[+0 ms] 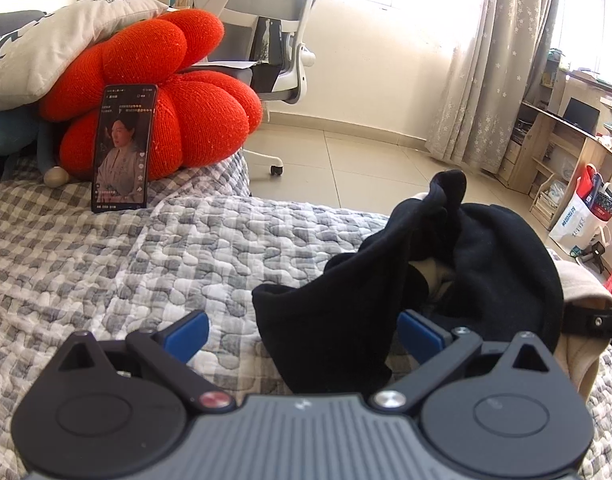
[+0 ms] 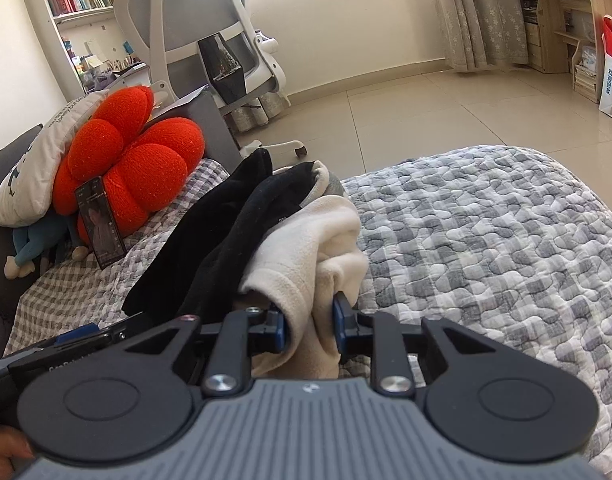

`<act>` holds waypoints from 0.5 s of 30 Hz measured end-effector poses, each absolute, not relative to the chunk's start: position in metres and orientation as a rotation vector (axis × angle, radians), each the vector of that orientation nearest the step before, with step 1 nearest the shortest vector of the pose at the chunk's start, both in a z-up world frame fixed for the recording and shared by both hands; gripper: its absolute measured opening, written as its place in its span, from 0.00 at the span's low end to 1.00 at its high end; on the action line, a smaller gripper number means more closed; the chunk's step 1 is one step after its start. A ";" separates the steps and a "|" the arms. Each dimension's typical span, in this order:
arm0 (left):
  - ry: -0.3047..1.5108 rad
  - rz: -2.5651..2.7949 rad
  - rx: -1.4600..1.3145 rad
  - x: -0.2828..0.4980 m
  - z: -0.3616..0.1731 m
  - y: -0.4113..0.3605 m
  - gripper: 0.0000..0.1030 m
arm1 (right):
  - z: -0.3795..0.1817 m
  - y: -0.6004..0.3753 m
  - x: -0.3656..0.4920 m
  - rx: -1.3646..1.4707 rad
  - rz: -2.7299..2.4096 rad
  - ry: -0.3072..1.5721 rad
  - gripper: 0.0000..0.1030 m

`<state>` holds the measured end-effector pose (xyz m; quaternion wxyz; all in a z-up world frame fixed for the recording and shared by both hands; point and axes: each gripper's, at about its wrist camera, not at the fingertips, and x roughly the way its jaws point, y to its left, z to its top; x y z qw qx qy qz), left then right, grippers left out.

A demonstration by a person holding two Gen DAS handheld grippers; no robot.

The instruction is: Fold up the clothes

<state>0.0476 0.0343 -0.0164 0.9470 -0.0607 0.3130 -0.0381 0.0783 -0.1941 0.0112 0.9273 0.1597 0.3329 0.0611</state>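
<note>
My right gripper (image 2: 310, 324) is shut on a bunched cream garment (image 2: 318, 240), with a blue pad pressing on each side of the fabric. A black garment (image 2: 226, 232) is tangled with it and drapes off to the left, raised above the quilted bed (image 2: 486, 240). In the left wrist view the black garment (image 1: 446, 280) hangs in a heap at the right, with a cream edge (image 1: 582, 300) behind it. My left gripper (image 1: 304, 336) is open wide; a black corner hangs between its pads (image 1: 186, 334) without being pressed.
A red knitted cushion (image 1: 166, 100) and a white pillow (image 1: 46, 40) sit at the bed's far left, with a lit phone (image 1: 124, 148) propped against the cushion. An office chair (image 1: 266, 40) stands on the tiled floor beyond. Grey checked quilt (image 1: 146, 260) spreads ahead of the left gripper.
</note>
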 end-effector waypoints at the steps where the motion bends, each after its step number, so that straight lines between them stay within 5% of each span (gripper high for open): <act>1: 0.638 -0.074 -0.128 0.049 -0.017 0.035 0.98 | 0.010 -0.196 0.079 0.332 0.124 0.687 0.25; 4: 0.647 -0.069 -0.132 0.052 -0.020 0.036 0.97 | 0.012 -0.196 0.077 0.337 0.131 0.692 0.36; 6: 0.648 -0.069 -0.129 0.052 -0.021 0.036 0.96 | 0.018 -0.194 0.073 0.315 0.133 0.668 0.55; 9: 0.647 -0.071 -0.123 0.053 -0.023 0.035 0.95 | 0.029 -0.192 0.062 0.270 0.122 0.604 0.71; 15: 0.657 -0.080 -0.122 0.055 -0.026 0.034 0.85 | 0.040 -0.190 0.054 0.293 0.170 0.515 0.72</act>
